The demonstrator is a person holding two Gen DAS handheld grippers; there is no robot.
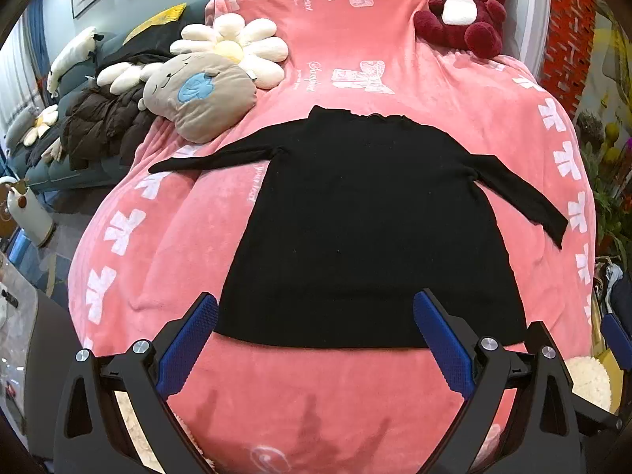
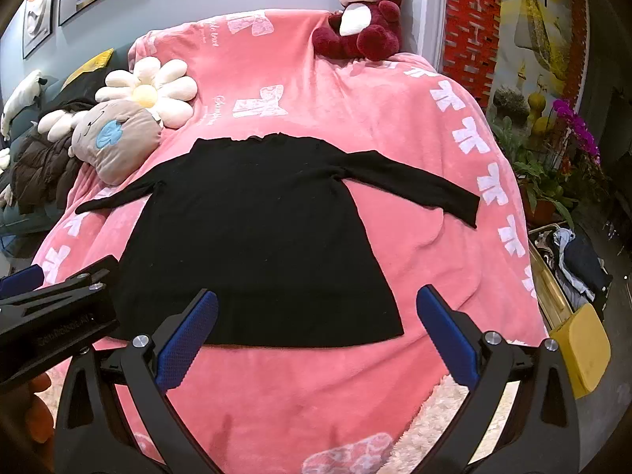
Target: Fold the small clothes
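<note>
A small black long-sleeved sweater point(image 1: 355, 229) lies flat on a pink blanket point(image 1: 166, 245), neck at the far side, both sleeves spread out, hem nearest me. It also shows in the right wrist view point(image 2: 252, 245). My left gripper point(image 1: 316, 300) is open and empty, held above the hem. My right gripper point(image 2: 316, 296) is open and empty, above the hem's right part. The left gripper's body shows at the left edge of the right wrist view point(image 2: 55, 308).
A grey plush pillow point(image 1: 201, 94), a flower cushion point(image 1: 233, 47) and a dark jacket point(image 1: 102, 126) lie at the far left. A red and white plush bear point(image 1: 466, 8) sits at the back. A yellow basket of clothes point(image 2: 572, 276) stands at the right.
</note>
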